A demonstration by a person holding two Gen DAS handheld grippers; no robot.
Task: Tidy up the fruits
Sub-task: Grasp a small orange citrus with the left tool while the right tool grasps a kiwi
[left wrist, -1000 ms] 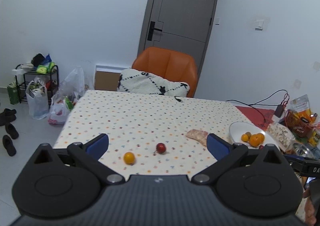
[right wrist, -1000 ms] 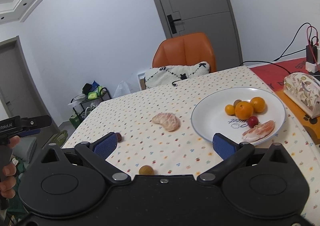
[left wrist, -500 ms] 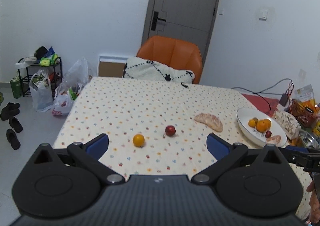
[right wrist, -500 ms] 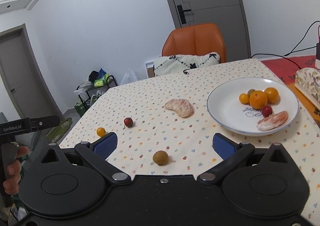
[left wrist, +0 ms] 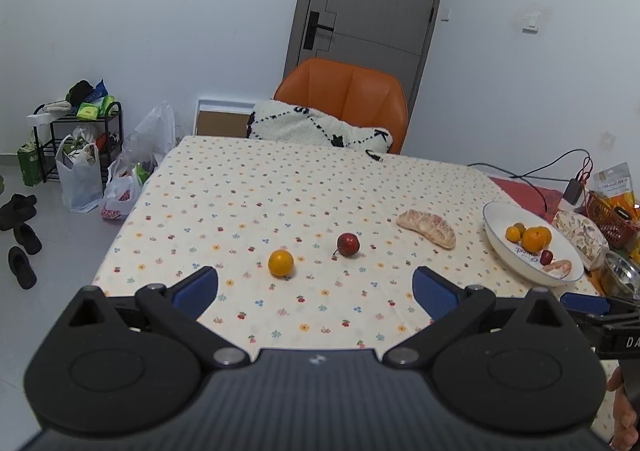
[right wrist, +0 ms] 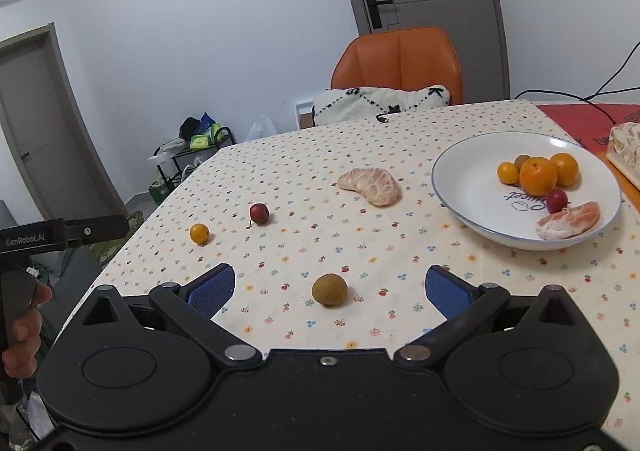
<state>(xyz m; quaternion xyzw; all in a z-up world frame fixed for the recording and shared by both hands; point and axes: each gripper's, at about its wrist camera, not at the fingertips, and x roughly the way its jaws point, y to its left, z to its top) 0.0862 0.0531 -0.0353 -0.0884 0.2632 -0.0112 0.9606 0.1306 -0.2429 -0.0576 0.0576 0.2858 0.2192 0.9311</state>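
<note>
On the dotted tablecloth lie a small orange (left wrist: 281,262) (right wrist: 199,233), a red fruit (left wrist: 348,244) (right wrist: 259,213), a peeled pomelo piece (left wrist: 427,228) (right wrist: 370,186) and a brown round fruit (right wrist: 329,289). A white plate (left wrist: 496,247) (right wrist: 464,187) at the right holds oranges (right wrist: 537,173), a small red fruit and a pomelo segment (right wrist: 568,220). My left gripper (left wrist: 315,287) is open and empty, above the table's near edge before the small orange. My right gripper (right wrist: 330,291) is open, with the brown fruit between its fingers' line, untouched.
An orange chair (left wrist: 344,99) with a white cushion (left wrist: 320,129) stands at the far side. A red mat, cables, a basket and a patterned box (left wrist: 578,233) lie right of the plate. Bags and a shelf (left wrist: 80,155) stand on the floor at left.
Both grippers have pulled back and risen, so more of the table shows. The brown fruit now lies fully in the right wrist view. Both stay open.
</note>
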